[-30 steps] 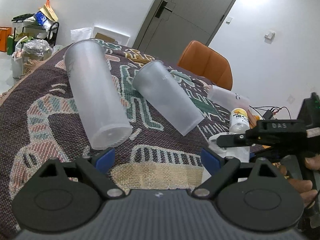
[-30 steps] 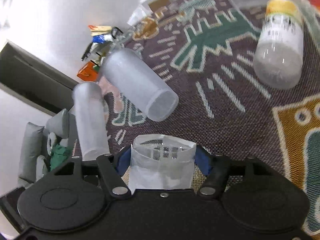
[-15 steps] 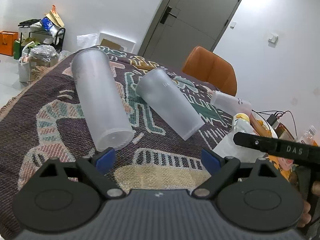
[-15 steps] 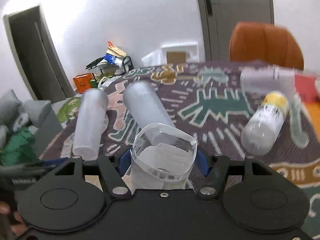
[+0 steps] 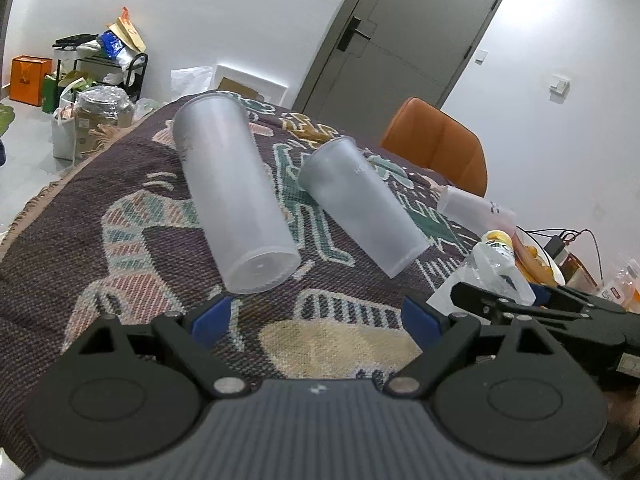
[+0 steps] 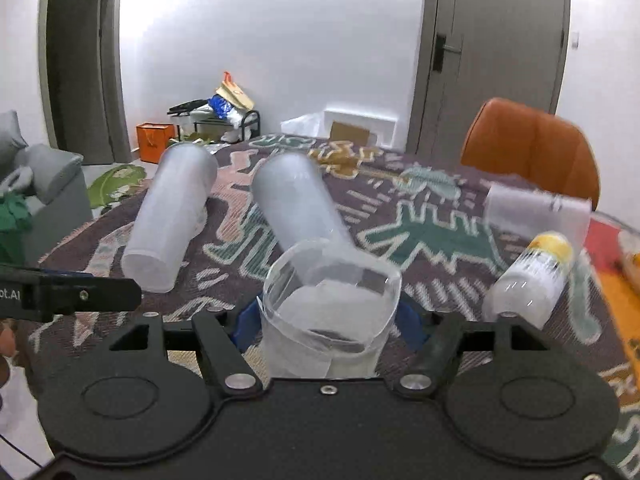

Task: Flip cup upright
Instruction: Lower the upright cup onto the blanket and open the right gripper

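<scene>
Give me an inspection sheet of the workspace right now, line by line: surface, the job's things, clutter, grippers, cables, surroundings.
Surface: table under a patterned woven cloth.
Job's things: clear cup in the right gripper, mouth up; two frosted tumblers on their sides, apart from each other; a smaller frosted cup on its side farther back.
Clutter: yellow-capped white bottle on its side.
Grippers: right gripper shut on the clear cup; left gripper open, empty, above the cloth.
Cables: red and black wires at the table's far right edge.
Surroundings: orange chair, grey door, cluttered rack, orange bag.
</scene>
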Available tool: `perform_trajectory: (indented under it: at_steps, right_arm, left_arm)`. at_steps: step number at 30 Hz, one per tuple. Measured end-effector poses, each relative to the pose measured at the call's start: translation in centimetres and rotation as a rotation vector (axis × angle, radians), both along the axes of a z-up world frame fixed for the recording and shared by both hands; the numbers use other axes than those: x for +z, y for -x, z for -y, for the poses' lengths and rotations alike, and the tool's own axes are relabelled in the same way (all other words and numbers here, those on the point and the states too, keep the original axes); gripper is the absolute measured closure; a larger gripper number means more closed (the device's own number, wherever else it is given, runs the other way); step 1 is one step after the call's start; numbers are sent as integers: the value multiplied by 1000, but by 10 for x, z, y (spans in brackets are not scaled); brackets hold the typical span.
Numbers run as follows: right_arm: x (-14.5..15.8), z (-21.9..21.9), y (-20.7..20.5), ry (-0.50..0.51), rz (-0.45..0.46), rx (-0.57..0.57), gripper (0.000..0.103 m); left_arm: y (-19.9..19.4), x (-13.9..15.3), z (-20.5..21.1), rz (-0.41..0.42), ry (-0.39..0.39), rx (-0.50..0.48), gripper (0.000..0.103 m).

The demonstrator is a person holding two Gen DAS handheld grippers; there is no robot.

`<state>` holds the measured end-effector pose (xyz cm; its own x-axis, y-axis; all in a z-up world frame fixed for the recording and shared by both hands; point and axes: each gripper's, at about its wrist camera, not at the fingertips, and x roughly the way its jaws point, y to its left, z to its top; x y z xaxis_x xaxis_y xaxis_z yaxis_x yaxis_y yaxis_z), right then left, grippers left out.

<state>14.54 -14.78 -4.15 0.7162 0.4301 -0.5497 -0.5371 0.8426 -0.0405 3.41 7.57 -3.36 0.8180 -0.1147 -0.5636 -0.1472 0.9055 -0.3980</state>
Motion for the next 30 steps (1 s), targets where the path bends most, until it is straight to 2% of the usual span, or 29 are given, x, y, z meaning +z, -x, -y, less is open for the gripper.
perform_trajectory:
  at_steps: [5, 10, 11, 12, 20, 30]
  right_arm:
    - [7, 10, 5, -64, -23, 4, 10]
    - [11, 20, 10, -93, -32, -3, 4]
    - [12, 23, 11, -103, -30, -3, 2]
    - [13, 25, 13, -111, -26, -4, 1]
    - [20, 45, 34, -155, 7, -1, 0]
    - [26, 75, 54, -222, 35, -28, 0]
  left_arm:
    - [2, 2, 0, 7, 1, -4, 12]
    - [5, 8, 8, 35, -25, -16, 12]
    - [6, 9, 10, 38, -33, -20, 9]
    - [6, 11, 12, 41, -43, -22, 5]
    - [17, 26, 25, 84, -88, -32, 0]
    - [35, 44, 46, 115, -171, -48, 0]
